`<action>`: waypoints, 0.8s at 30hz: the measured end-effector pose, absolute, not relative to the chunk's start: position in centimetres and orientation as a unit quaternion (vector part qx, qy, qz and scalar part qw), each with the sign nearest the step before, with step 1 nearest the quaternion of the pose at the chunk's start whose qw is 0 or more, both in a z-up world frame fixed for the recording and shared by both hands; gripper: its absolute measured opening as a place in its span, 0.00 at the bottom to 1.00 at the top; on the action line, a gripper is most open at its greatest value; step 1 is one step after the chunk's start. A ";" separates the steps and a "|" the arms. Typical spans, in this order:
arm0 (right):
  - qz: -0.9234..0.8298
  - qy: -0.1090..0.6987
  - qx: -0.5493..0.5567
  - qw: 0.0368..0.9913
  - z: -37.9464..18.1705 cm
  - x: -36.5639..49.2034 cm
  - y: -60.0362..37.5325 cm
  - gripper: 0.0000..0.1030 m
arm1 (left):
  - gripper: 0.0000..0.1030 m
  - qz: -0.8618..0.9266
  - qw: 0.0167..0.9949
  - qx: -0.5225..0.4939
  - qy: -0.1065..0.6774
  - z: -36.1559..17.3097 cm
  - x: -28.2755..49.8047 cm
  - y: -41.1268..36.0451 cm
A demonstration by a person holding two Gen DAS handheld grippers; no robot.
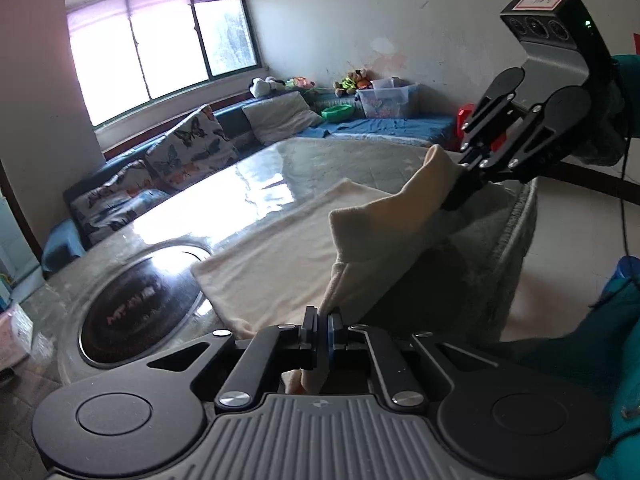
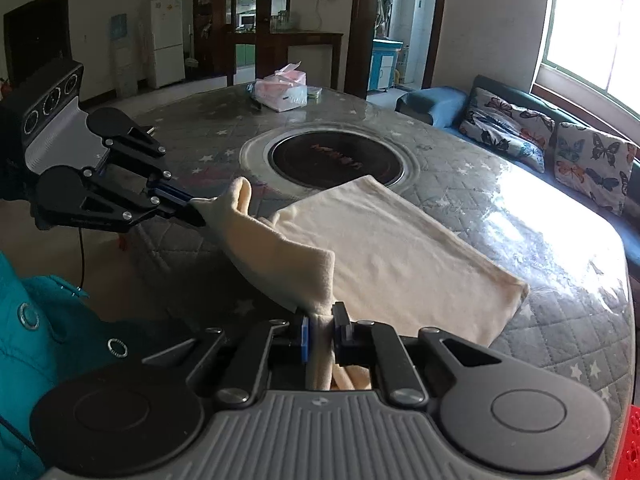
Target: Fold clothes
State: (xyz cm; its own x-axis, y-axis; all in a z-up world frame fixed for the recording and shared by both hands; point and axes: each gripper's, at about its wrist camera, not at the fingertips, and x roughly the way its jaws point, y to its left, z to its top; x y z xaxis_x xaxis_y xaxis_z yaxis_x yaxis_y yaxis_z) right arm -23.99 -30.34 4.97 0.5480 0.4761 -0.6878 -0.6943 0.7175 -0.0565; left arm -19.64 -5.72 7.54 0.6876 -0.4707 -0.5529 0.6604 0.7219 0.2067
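A cream cloth (image 1: pixel 276 268) lies partly flat on the round table (image 1: pixel 320 160), its near edge lifted. My left gripper (image 1: pixel 323 326) is shut on one corner of that edge; it also shows in the right wrist view (image 2: pixel 196 206), pinching the cloth's left end. My right gripper (image 2: pixel 322 330) is shut on the other corner; it shows in the left wrist view (image 1: pixel 460 188) at the right. The cloth (image 2: pixel 384 252) hangs stretched between both grippers above the table's near edge, the rest spread toward the table's middle.
A round black hotplate (image 2: pixel 336 158) is set in the table's middle, just beyond the cloth. A tissue pack (image 2: pixel 282 92) sits at the far side. A sofa with butterfly cushions (image 2: pixel 552 148) runs along the window wall. The person's teal jacket (image 2: pixel 36 340) is close by.
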 end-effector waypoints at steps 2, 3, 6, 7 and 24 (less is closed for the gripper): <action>0.333 0.329 -0.158 0.870 5.4 -23.4 -30.3 0.09 | 0.05 -0.304 0.903 0.193 0.234 7.7 -18.3 -5.8; 0.330 0.325 -0.155 0.872 5.6 -22.9 -30.5 0.09 | 0.05 -0.299 0.906 0.191 0.232 7.9 -17.6 -5.9; 0.320 0.317 -0.148 0.880 6.0 -20.9 -30.6 0.08 | 0.05 -0.283 0.913 0.187 0.225 8.3 -14.9 -6.4; 0.316 0.315 -0.145 0.883 6.0 -20.1 -30.7 0.08 | 0.05 -0.279 0.915 0.188 0.224 8.4 -13.9 -6.6; 0.197 0.379 -0.071 0.901 -0.6 -4.6 -31.8 0.13 | 0.10 -0.189 0.914 0.170 0.315 2.6 2.0 -10.9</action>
State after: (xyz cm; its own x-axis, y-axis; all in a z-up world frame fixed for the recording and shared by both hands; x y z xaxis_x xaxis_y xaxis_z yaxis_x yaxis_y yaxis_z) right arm -4.59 -31.83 -0.64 0.6349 0.3015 -0.7113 -0.4095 0.9121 0.0211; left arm 2.01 -10.92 2.60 0.7301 -0.2387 -0.6403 0.4526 0.8709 0.1914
